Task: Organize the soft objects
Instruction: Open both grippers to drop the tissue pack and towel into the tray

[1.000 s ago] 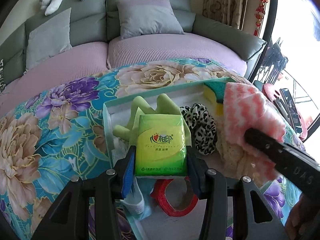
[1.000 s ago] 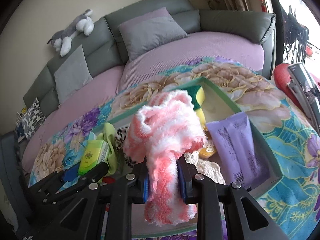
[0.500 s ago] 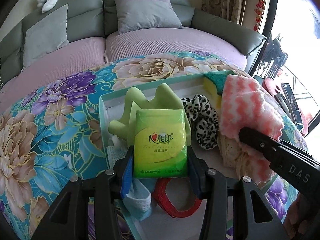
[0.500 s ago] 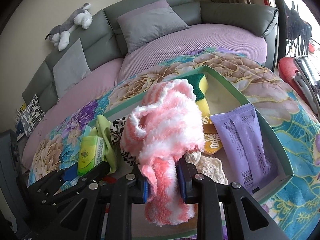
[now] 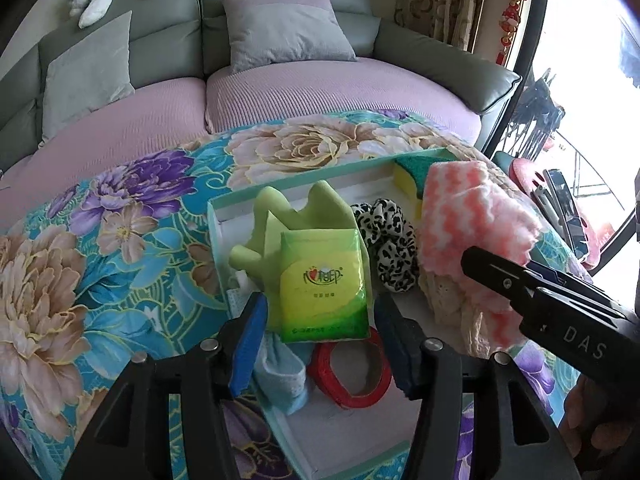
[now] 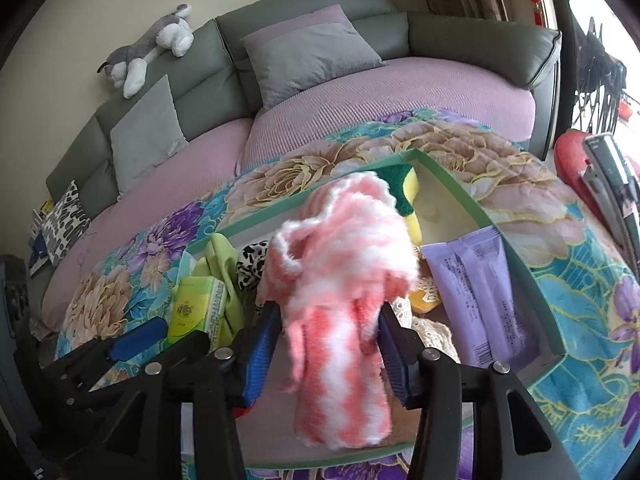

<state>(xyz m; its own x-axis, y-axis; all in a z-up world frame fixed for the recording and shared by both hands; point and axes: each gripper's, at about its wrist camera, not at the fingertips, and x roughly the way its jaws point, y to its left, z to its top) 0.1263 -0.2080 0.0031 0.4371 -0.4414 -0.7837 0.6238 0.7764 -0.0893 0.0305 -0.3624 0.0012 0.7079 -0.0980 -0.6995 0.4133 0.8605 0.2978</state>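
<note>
The fluffy pink-and-white zigzag cloth [image 6: 340,280] stands bunched between the blue pads of the right gripper [image 6: 326,344], over the middle of the shallow green-rimmed white tray [image 6: 460,188]. That gripper's jaws have just been opening: the left pad stands clear of the cloth, while the right one is at most brushing its fluff, so nothing is pinched. The yellow-green plastic tissue pack [image 5: 322,284] lies toward the tray's left end, on top of a pale green glove [image 5: 296,216]. The left gripper [image 5: 320,344] sits around the pack's near end; its jaws have also just been opening, and both pads stand apart from the pack's sides.

Also in the tray: a black-and-white leopard-print scrunchie [image 5: 390,244] between pack and cloth, a yellow sponge with a green scouring face [image 5: 416,168] at the far wall, a purple plastic pouch [image 6: 476,288] at the right end, a cream lace piece [image 5: 444,296] under the cloth, a red tape ring [image 5: 352,368] and a light blue cloth [image 5: 280,376] near the front edge. The tray rests on a floral turquoise tablecloth [image 5: 100,248]. Behind it runs a grey sofa with lilac seats [image 5: 320,92].
</note>
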